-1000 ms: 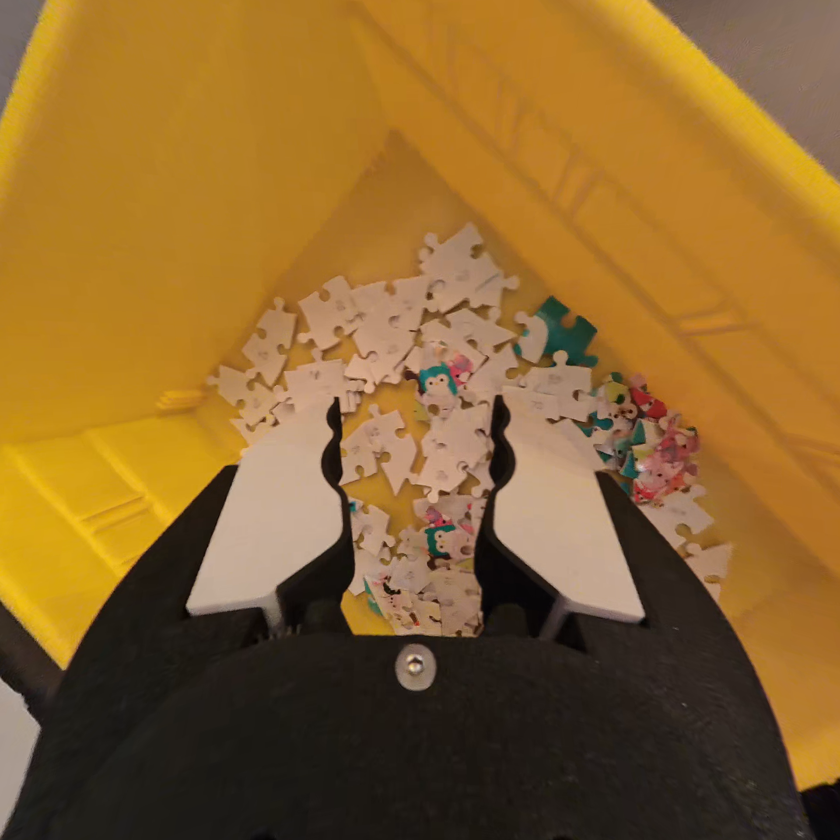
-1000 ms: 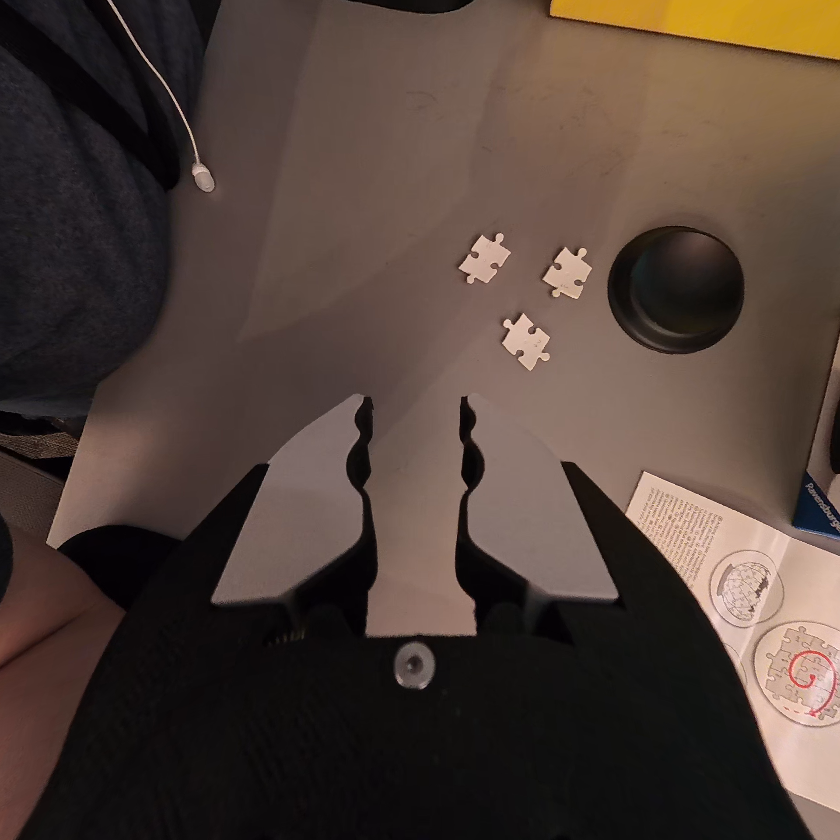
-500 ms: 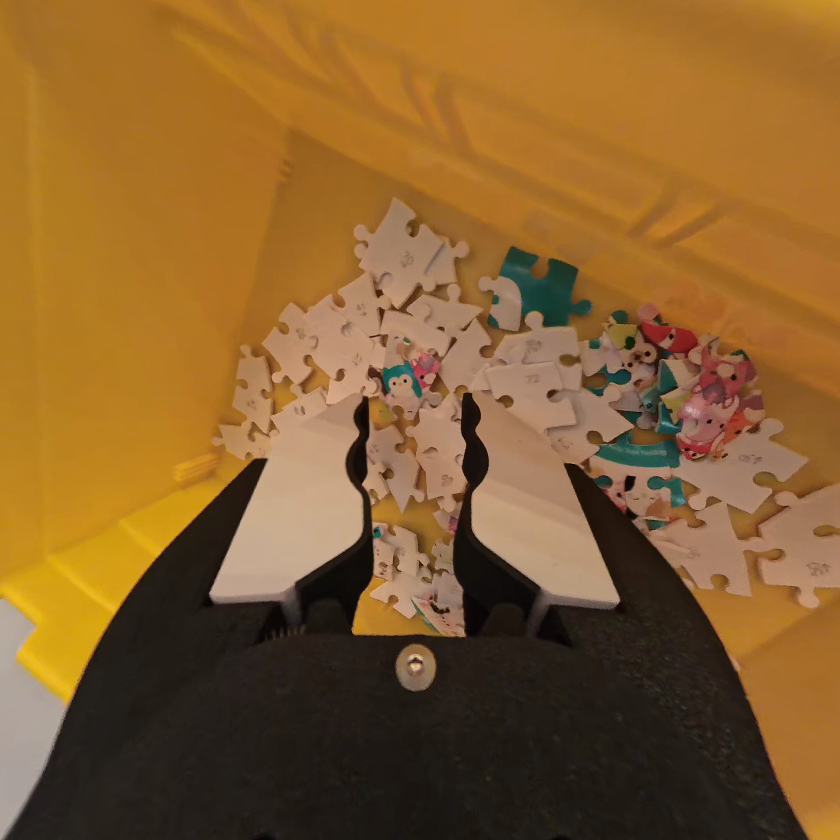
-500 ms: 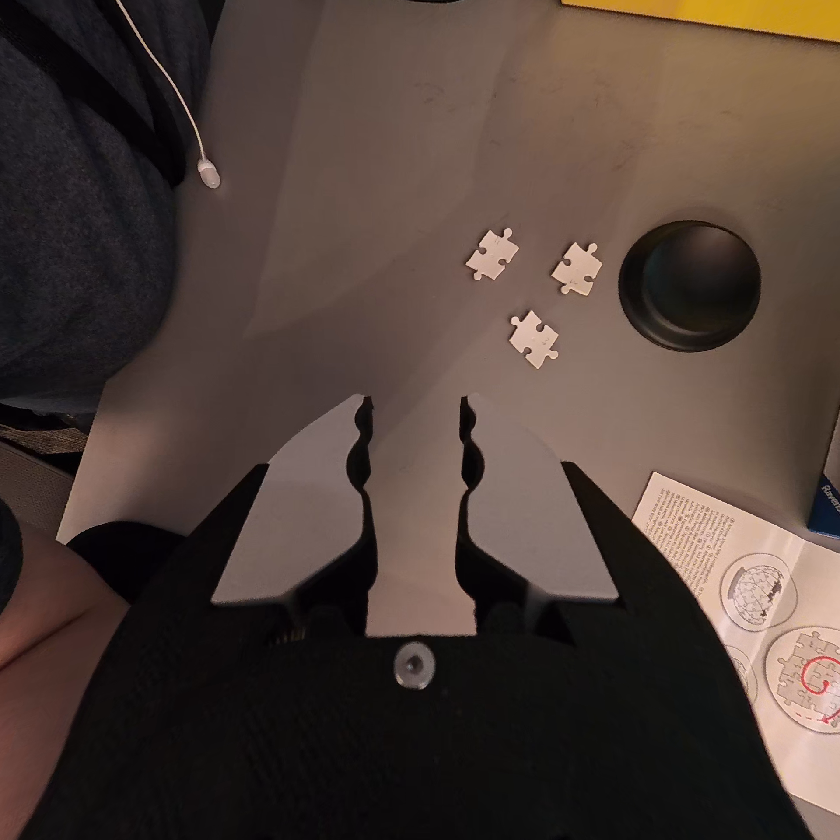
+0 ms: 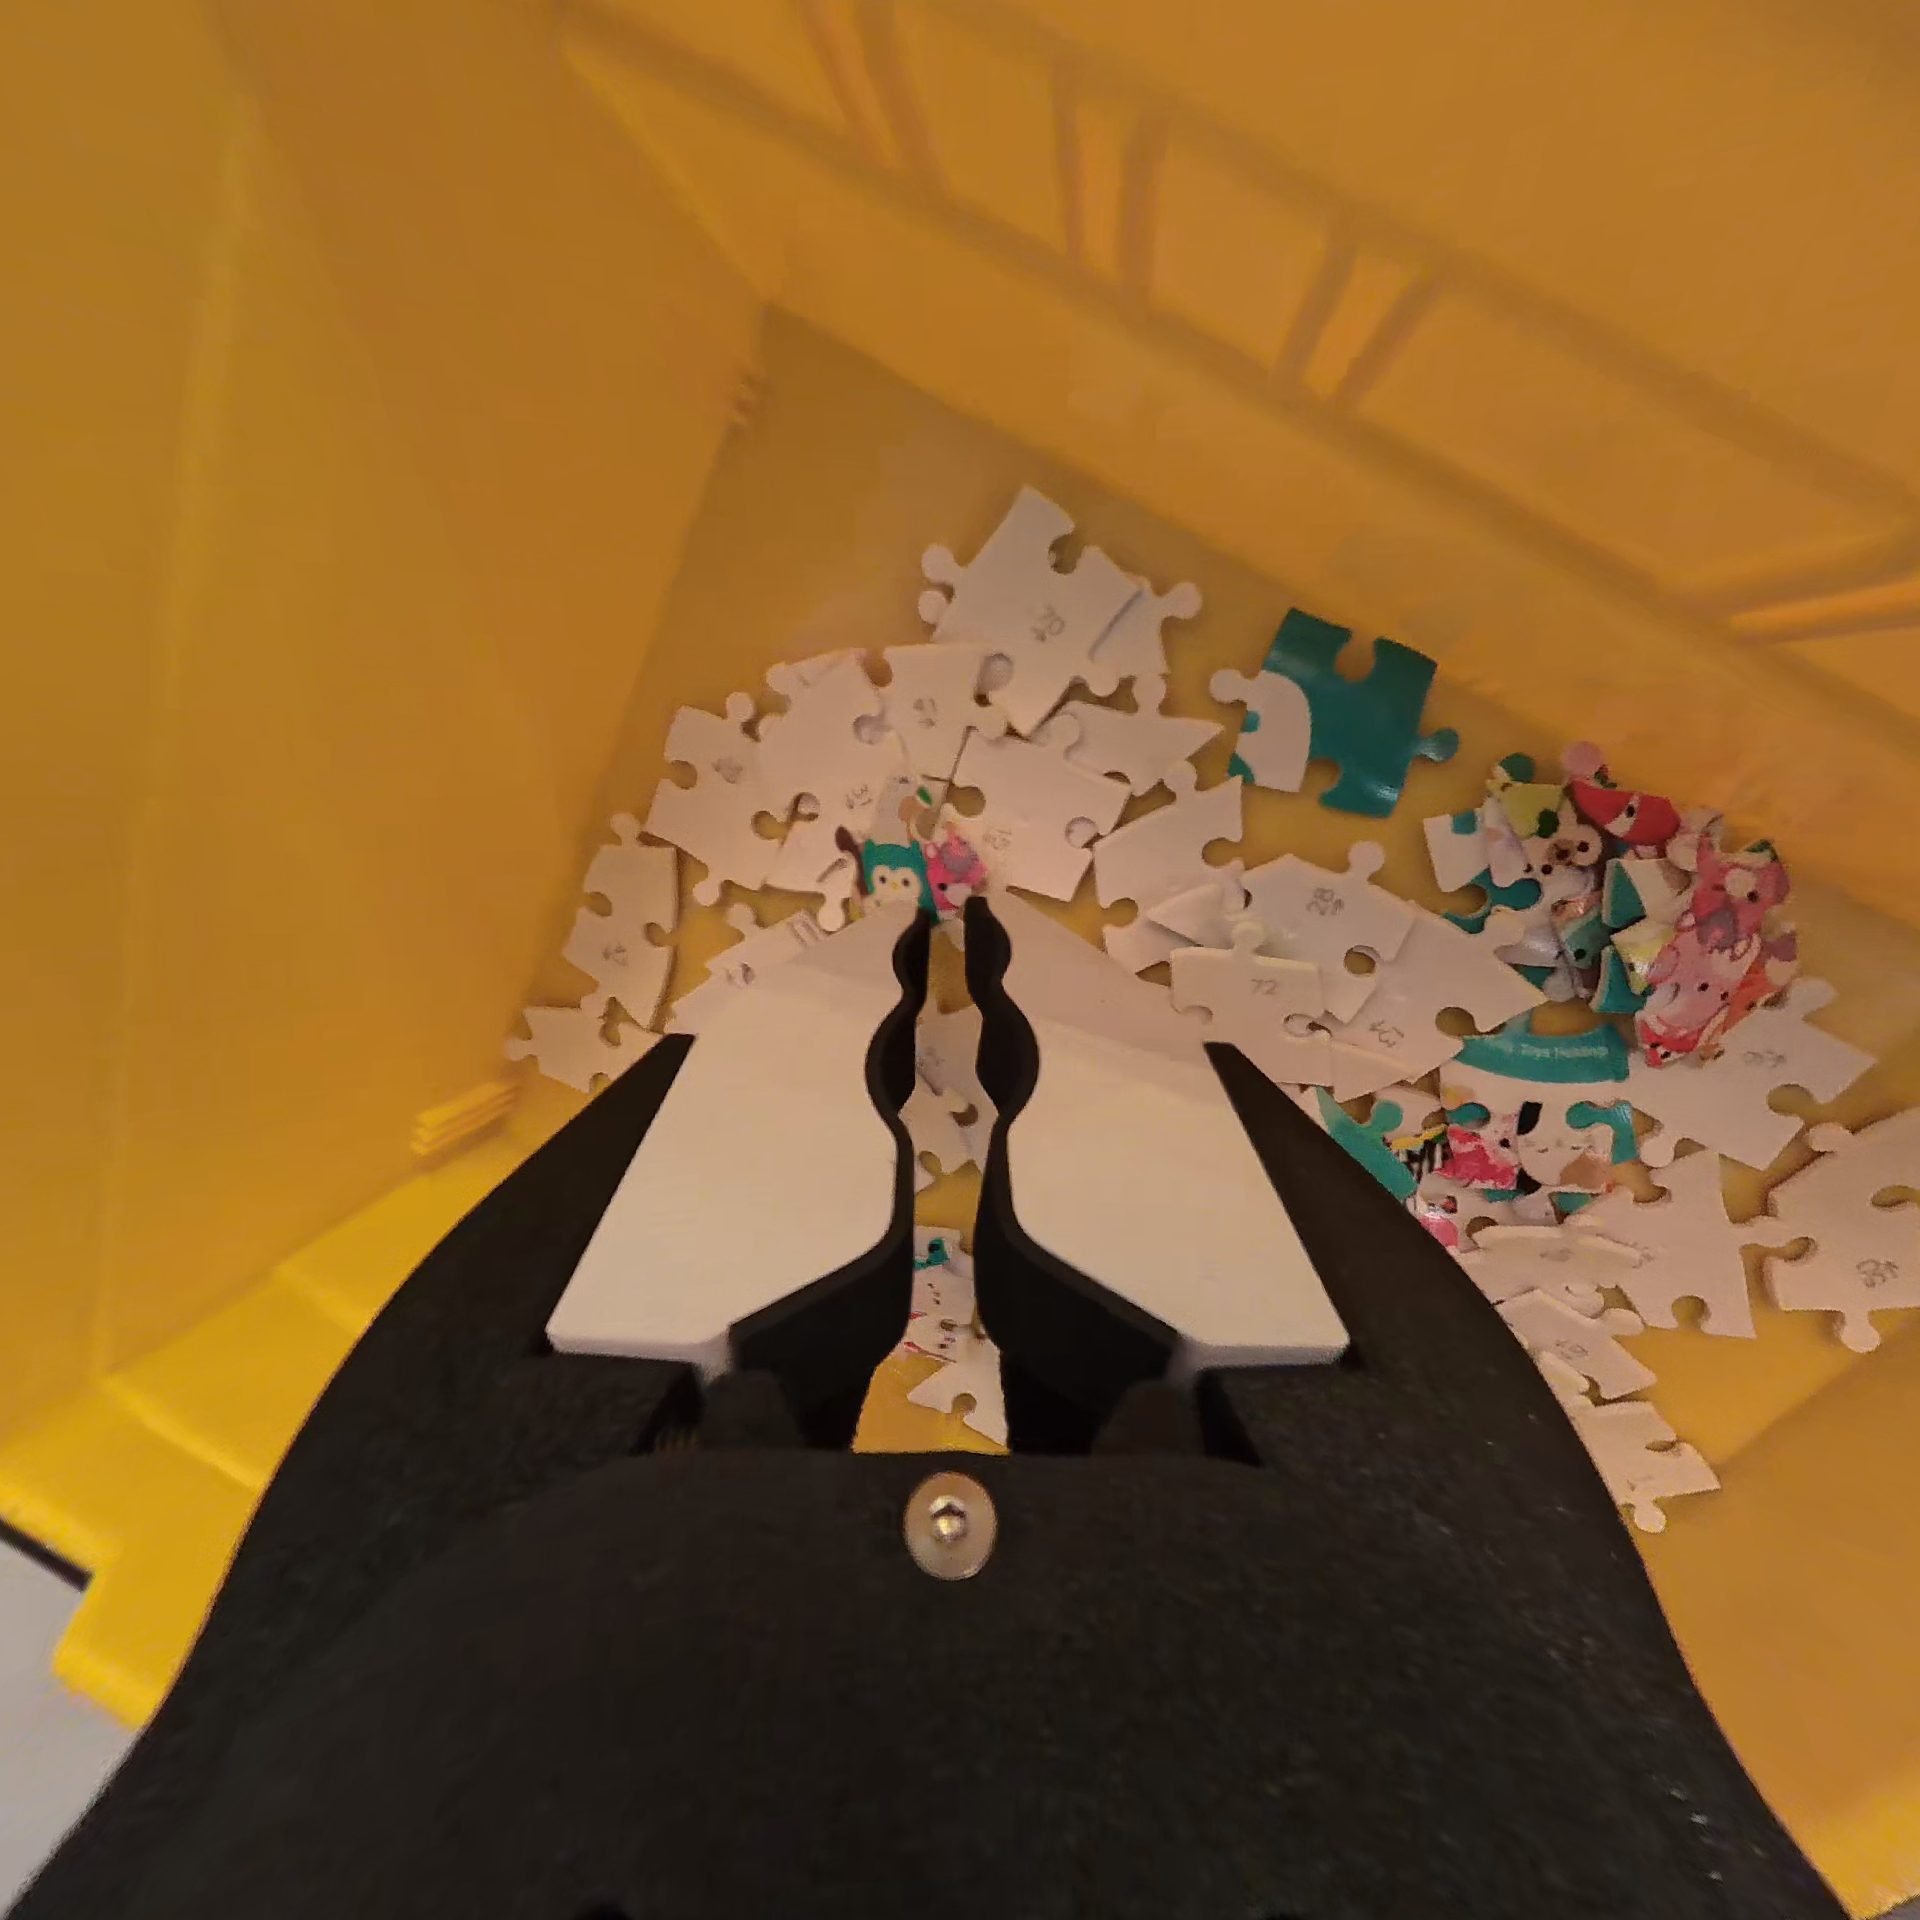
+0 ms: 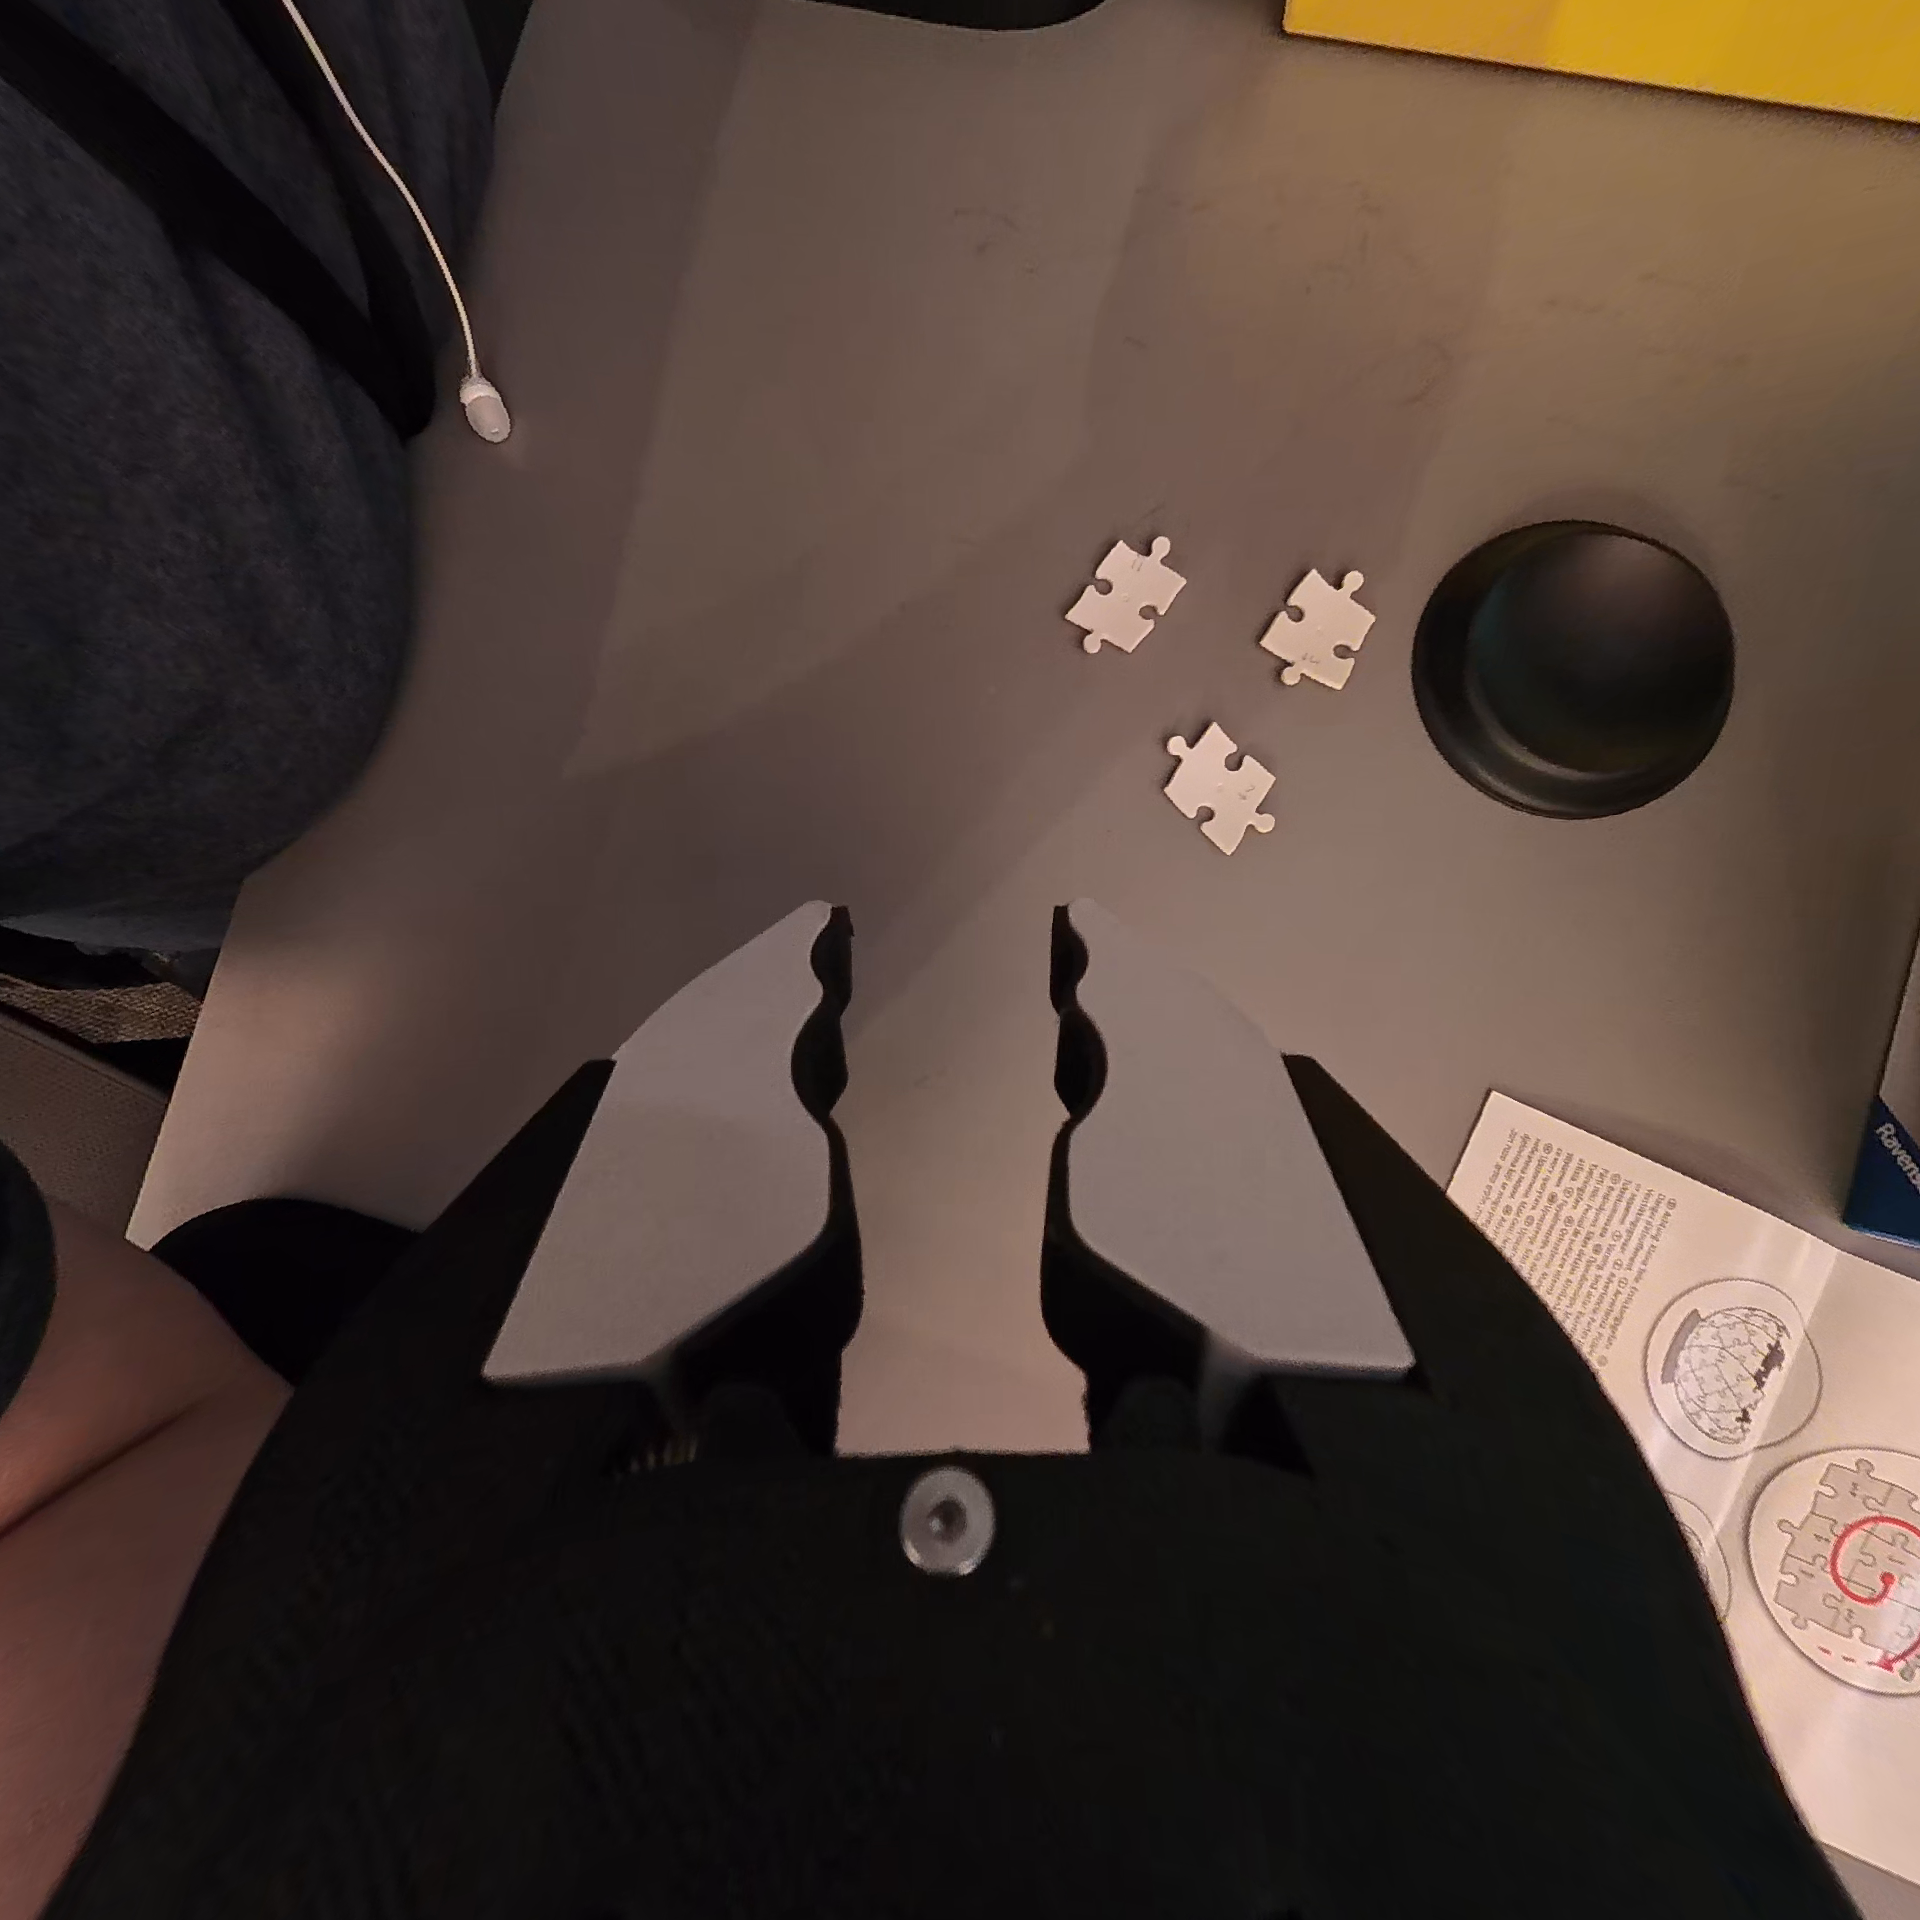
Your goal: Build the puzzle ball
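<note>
Left tongs (image 5: 943, 912) nearly clenched, grasp unclear, tips at puzzle pieces (image 5: 1039, 810) in yellow bin (image 5: 416, 520). Right tongs (image 6: 951, 914) released; three pieces (image 6: 1218, 787) far-right on desk (image 6: 831, 364).

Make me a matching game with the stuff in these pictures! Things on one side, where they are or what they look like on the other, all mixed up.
Things:
1. left gripper
2. right gripper
3. three white puzzle pieces
4. black ring stand

Descriptions:
A. lying apart on the grey table
B. round, dark, to the right of the loose pieces
C. fingers nearly closed, inside the yellow bin over a heap of pieces
D. fingers wide apart, nothing between them, above the table

Pairs: 1-C, 2-D, 3-A, 4-B
</note>
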`<state>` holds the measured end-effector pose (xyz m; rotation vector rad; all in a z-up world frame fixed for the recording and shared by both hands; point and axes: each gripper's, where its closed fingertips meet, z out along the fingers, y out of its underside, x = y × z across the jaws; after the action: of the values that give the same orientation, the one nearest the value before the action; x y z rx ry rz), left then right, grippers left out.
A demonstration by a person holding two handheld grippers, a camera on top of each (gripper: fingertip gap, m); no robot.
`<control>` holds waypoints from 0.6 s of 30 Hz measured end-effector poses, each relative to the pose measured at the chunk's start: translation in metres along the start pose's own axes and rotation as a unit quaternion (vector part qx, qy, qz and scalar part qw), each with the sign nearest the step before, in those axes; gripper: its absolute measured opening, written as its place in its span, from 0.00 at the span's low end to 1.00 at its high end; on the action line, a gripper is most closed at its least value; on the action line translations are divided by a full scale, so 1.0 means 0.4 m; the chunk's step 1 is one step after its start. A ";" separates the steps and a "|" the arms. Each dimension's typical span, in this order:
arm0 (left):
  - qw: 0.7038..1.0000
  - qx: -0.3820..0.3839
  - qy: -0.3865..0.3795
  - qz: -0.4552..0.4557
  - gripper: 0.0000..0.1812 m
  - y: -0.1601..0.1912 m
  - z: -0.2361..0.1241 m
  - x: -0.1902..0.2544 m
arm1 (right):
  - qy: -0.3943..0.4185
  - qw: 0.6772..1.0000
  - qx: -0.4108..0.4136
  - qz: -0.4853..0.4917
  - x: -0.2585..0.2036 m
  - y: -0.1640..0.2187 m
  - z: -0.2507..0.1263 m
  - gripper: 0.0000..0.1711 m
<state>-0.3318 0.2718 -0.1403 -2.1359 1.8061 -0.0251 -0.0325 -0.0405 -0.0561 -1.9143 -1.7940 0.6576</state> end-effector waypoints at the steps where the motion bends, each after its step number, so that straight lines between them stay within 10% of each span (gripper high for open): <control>1: 1.000 0.004 -0.003 -0.003 0.03 -0.004 -0.002 -0.007 | -0.001 1.000 -0.001 0.000 0.000 0.001 0.001 0.22; 11: 0.996 0.023 0.015 -0.083 0.00 -0.051 -0.014 -0.060 | -0.003 1.000 -0.003 0.001 -0.001 0.002 0.005 0.22; 18: 0.998 -0.004 -0.012 0.062 0.19 -0.017 -0.005 -0.017 | -0.003 1.000 0.001 0.001 0.001 0.003 0.001 0.22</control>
<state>-0.3269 0.2787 -0.1353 -2.0152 1.9247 0.0372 -0.0317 -0.0404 -0.0571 -1.9152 -1.7936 0.6667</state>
